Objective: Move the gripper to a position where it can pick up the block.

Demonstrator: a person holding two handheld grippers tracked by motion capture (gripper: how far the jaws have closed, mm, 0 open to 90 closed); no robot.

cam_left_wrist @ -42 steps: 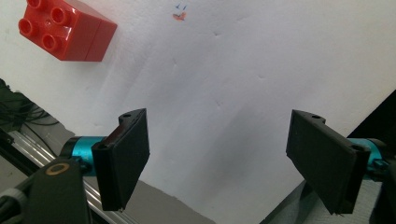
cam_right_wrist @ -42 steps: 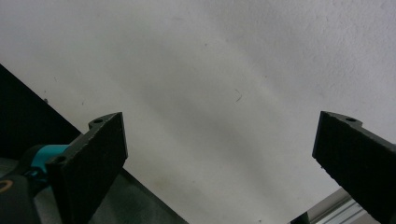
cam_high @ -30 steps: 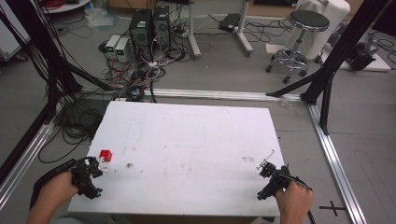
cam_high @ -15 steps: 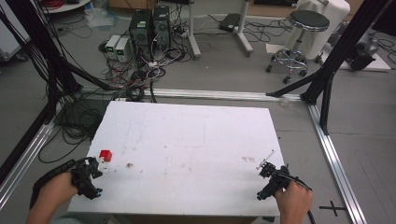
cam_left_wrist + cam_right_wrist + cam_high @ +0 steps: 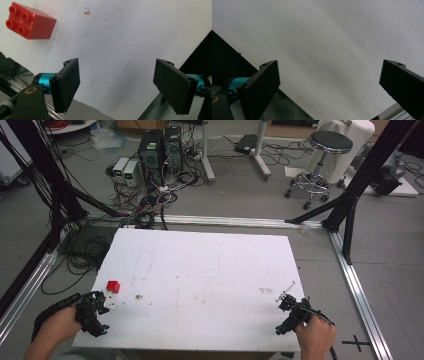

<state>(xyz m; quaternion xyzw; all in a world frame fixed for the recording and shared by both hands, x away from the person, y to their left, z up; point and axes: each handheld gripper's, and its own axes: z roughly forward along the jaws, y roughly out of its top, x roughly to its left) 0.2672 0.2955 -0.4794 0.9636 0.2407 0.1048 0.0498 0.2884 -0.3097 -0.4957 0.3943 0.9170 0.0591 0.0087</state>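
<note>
A small red studded brick [image 5: 113, 286] lies on the white table [image 5: 200, 270] near its front left corner; it also sits at the upper left of the left gripper view, red brick [image 5: 30, 22]. My left gripper [image 5: 104, 303] rests just in front of the brick, apart from it. Its jaws stand wide open with nothing between them, left gripper [image 5: 117, 80]. At the front right corner of the table my right gripper [image 5: 286, 305] is held low over the bare surface, open and empty, right gripper [image 5: 329, 82].
A small reddish-brown mark [image 5: 138, 296] lies right of the brick, and faint marks [image 5: 265, 290] lie near the right gripper. Beyond the table's far edge are tangled cables, computer boxes [image 5: 161, 145] and a stool [image 5: 320, 155]. Black frame struts [image 5: 350, 195] stand at the right.
</note>
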